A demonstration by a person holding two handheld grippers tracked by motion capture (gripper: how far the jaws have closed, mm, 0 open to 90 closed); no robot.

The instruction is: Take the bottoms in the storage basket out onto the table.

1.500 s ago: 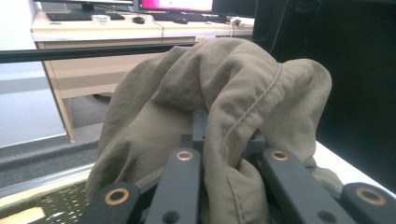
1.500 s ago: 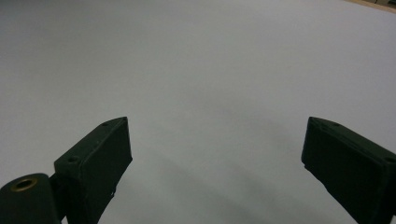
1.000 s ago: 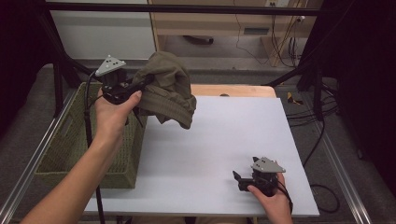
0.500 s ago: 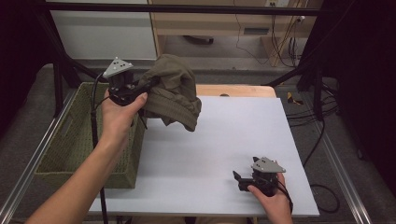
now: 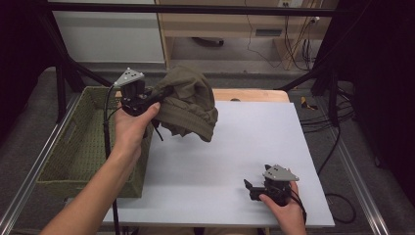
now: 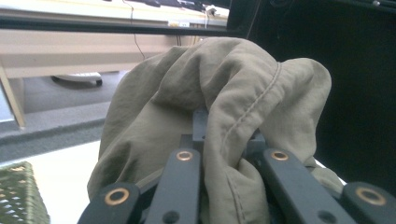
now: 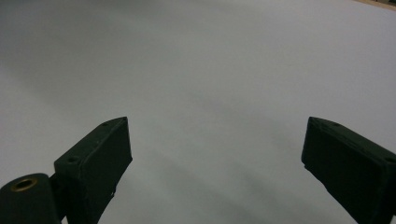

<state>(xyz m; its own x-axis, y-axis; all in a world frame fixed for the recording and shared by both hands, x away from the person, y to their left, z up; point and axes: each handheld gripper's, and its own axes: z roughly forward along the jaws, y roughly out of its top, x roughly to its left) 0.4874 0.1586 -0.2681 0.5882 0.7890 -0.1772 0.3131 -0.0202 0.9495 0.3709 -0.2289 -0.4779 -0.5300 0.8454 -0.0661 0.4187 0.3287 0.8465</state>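
Toward the upper left of the high view, the left gripper (image 5: 155, 99) was clamped on a bunched olive-green garment (image 5: 188, 103), which hung in the air over the left edge of the white table (image 5: 220, 161), just beside the woven green basket (image 5: 73, 152). Seen in the left gripper view, the cloth (image 6: 224, 107) draped over and between the black jaws, which had closed on a seamed fold. At the lower right of the high view, the right gripper (image 5: 252, 188) rested low on the table with nothing in it; the right gripper view showed its jaws spread wide over bare white surface.

Judging by this, the garment was lifted clear of the basket but not yet laid down. What seemed left was to bring it over the open middle of the table, set it down, and probably spread or fold it with both grippers. No part of the cloth touched the table yet, so the job looked to be at an early stage.
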